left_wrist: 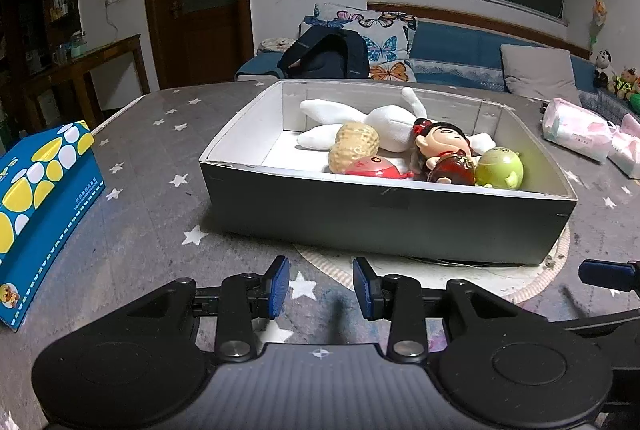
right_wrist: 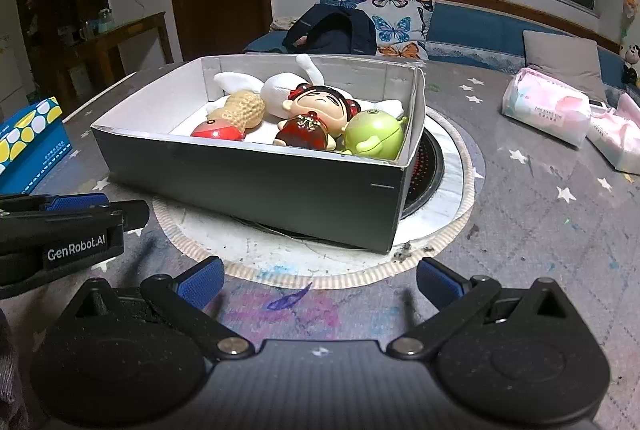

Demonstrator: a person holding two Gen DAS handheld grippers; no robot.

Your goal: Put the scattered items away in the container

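A grey box (left_wrist: 360, 214) (right_wrist: 248, 182) with white inner walls stands on the star-patterned table. Inside lie a white plush rabbit (left_wrist: 360, 118) (right_wrist: 280, 86), a peanut toy (left_wrist: 354, 146) (right_wrist: 242, 110), a red round toy (left_wrist: 374, 166) (right_wrist: 218, 132), a doll in a red dress (left_wrist: 440, 150) (right_wrist: 316, 110) and a green round toy (left_wrist: 500, 168) (right_wrist: 374, 138). My left gripper (left_wrist: 321, 288) hovers over the table in front of the box, open with a narrow gap and nothing in it. My right gripper (right_wrist: 318, 280) stands wide open and holds nothing, in front of the box's right corner.
A blue tissue box with yellow and white spots (left_wrist: 40, 198) (right_wrist: 28, 138) stands at the left. Pink tissue packs (left_wrist: 576, 130) (right_wrist: 548, 110) lie at the right. A round white mat (right_wrist: 400, 250) lies under the box. The left gripper's body (right_wrist: 60, 230) shows beside my right one. A sofa stands behind.
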